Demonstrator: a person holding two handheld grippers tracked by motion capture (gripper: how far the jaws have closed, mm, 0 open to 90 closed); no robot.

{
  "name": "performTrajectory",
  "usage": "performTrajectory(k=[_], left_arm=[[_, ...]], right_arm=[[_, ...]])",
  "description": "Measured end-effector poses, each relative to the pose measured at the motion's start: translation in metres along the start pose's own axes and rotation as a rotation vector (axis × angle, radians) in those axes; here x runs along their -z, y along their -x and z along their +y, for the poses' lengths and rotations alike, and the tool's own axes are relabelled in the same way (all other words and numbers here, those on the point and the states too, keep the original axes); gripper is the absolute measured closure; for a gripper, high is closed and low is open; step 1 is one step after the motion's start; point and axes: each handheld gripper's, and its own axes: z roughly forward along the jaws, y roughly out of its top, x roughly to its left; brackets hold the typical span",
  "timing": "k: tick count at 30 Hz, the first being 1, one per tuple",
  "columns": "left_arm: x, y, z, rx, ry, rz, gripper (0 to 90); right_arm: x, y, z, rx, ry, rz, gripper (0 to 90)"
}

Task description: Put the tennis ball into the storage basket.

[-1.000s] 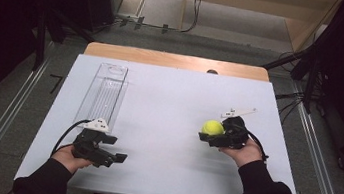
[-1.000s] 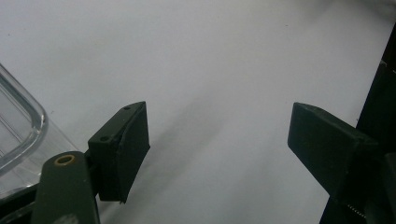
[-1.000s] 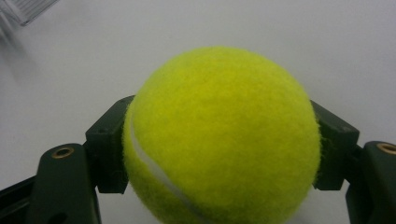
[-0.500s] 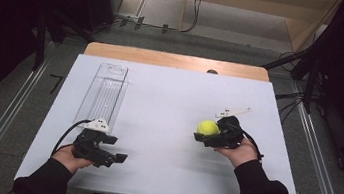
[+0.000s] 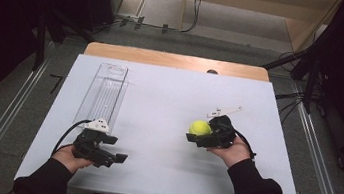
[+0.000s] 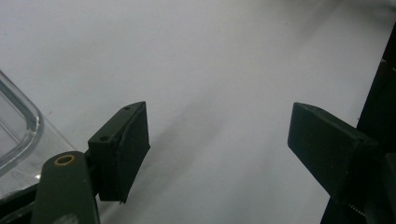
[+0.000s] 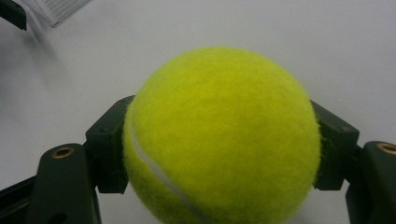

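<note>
high view: the right gripper [image 5: 201, 133], fingers clenched on the tennis ball [image 5: 200, 128], has carried it leftward toward the clear tray [image 5: 105, 93]; left gripper [image 5: 119, 158] fingers released, idle.

the high view looks forward and down from above the person's side, taking in the whole white table [image 5: 170, 97] and floor beyond. the left gripper view sits low and close over the table, facing along its own jaws, with the clear tray [image 6: 14, 130] at its left edge; the high view shares that tray [image 5: 105, 93]. the right gripper view looks very near at the tennis ball [image 7: 222, 135], also seen from above [image 5: 199, 128].
</note>
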Motion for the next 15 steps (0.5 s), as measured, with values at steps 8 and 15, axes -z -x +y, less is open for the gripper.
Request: performTrajectory(k=[8, 15], left_arm=[[-0.001, 0.0, 0.0, -0.001, 0.0, -0.003, 21.1], [-0.001, 0.0, 0.0, 0.0, 0.0, -0.002, 21.1]], right_arm=[[-0.008, -0.007, 0.005, 0.015, -0.007, 0.013, 22.7], [-0.012, -0.012, 0.011, 0.019, -0.002, 0.026, 22.6]])
